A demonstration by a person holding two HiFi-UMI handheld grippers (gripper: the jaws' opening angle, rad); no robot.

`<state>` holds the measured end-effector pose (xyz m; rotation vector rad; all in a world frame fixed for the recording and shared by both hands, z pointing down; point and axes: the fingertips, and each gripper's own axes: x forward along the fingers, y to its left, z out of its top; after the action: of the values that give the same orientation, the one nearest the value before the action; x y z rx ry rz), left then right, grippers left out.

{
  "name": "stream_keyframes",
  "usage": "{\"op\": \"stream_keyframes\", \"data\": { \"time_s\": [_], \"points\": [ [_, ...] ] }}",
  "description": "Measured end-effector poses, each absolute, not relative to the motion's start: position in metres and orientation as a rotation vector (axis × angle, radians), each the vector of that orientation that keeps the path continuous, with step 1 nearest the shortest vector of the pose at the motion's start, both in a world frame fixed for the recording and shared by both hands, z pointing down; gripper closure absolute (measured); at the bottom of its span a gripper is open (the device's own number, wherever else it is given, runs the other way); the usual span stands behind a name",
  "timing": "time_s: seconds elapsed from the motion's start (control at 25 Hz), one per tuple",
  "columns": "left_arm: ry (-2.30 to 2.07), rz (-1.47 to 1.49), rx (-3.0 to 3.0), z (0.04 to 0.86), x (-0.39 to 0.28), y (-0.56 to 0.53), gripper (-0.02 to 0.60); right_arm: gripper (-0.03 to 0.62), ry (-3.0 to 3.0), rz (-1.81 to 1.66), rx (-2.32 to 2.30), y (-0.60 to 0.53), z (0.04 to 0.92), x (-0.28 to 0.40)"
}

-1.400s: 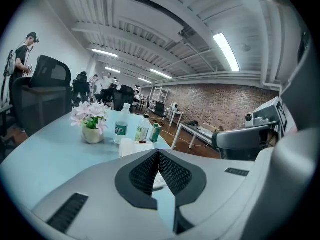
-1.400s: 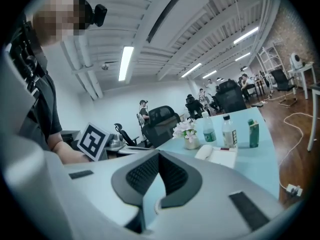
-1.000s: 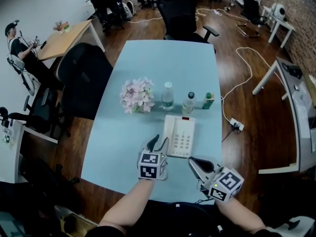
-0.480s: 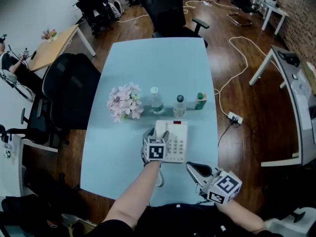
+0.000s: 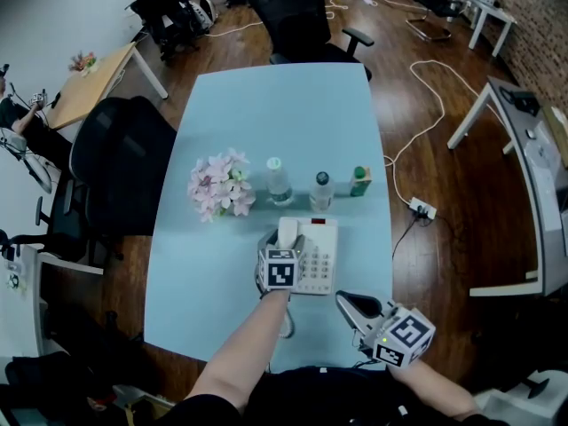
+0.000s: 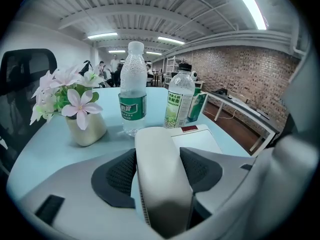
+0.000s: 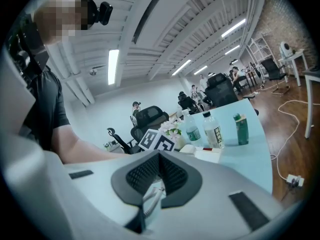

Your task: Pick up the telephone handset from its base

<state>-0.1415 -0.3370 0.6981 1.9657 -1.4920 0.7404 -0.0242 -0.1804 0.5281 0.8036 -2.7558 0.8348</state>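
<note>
The left hand-held gripper angles down over the near end of a pale blue surface, its jaws opening, one either side of the telephone handset. The pads flank the handset's sides, and no firm squeeze on it can be seen. The right hand-held gripper hovers low at the surface's near right edge, jaw tips closed together with nothing between them; seen from its own camera, a coiled cord shows through the gap below the tips. A black office chair stands against the surface's left side. The white telephone base lies flat near the front edge, keypad up, and the handset rests lengthwise in the cradle on its left side. Just behind the base stand a pot of pink flowers, a clear water bottle, a second bottle with a pale green label and a small green bottle.
</note>
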Motion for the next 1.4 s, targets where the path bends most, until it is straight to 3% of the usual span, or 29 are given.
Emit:
{"op": "stream_keyframes", "data": {
  "time_s": [0.56,1.4],
  "points": [
    [-1.488,0.634,1.957,0.674,-0.144,-0.329,0.337,0.579,-2.759,0.791,0.861,-0.17,0.518,-0.017],
    [-1.445,0.331,2.217,0.54,-0.148,-0.259,0.339,0.579,-2.79,0.648,1.008,-0.088,0.481,-0.016]
  ]
}}
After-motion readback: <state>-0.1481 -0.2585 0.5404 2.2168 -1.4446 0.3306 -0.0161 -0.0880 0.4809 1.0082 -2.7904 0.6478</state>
